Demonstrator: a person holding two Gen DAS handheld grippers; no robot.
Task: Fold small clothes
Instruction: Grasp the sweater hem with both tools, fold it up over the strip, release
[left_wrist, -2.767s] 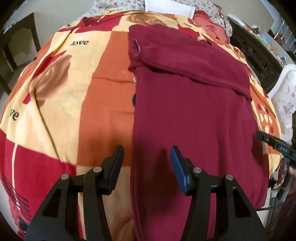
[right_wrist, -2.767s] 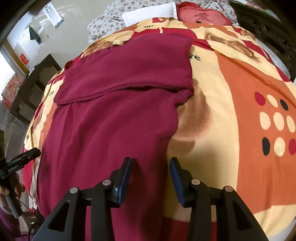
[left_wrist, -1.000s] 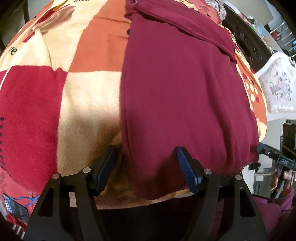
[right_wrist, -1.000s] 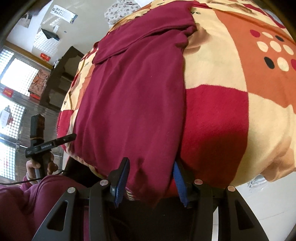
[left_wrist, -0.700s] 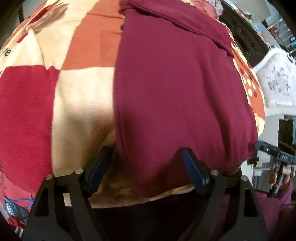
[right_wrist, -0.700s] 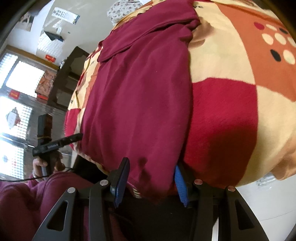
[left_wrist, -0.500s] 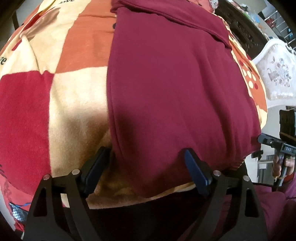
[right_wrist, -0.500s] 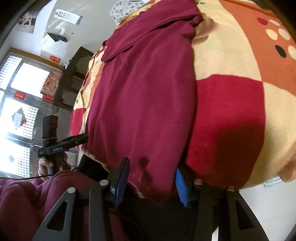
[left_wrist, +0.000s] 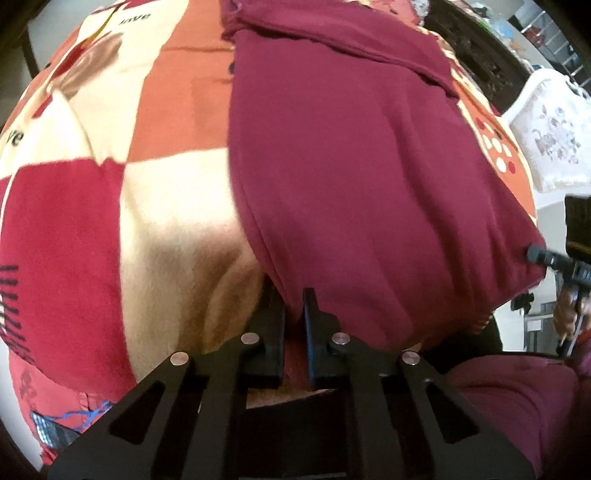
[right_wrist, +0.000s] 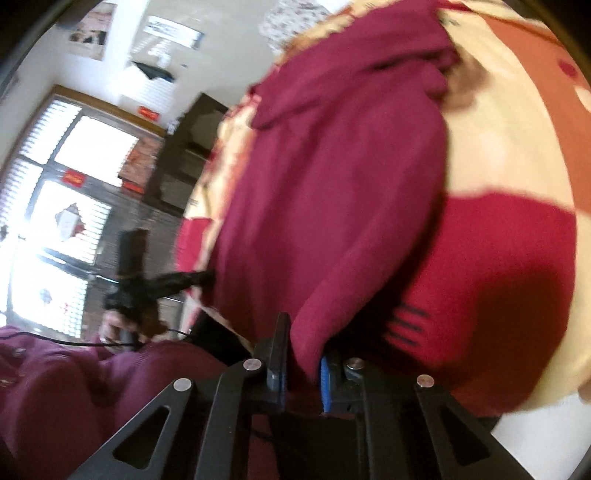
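A dark red garment (left_wrist: 351, 155) lies lengthwise on the patterned blanket (left_wrist: 85, 192), its far part folded over. My left gripper (left_wrist: 293, 306) is shut on the garment's near left corner at the bed's edge. In the right wrist view the same dark red garment (right_wrist: 332, 177) hangs slightly lifted at its near right corner, and my right gripper (right_wrist: 301, 347) is shut on that corner. Each gripper shows in the other's view: the right gripper (left_wrist: 557, 260) at the far right, the left gripper (right_wrist: 173, 282) at the left, held by a hand.
The blanket (right_wrist: 498, 240) in red, orange and cream covers the bed. A white carved chair (left_wrist: 550, 140) and a dark wooden frame (left_wrist: 476, 66) stand to the right. Windows (right_wrist: 55, 206) and a dark cabinet (right_wrist: 184, 162) are on the left. A dark red sleeve (right_wrist: 74, 387) is close below.
Both grippers have closed from open onto the garment's near corners. The right gripper has tilted and risen a little, lifting its corner off the blanket.
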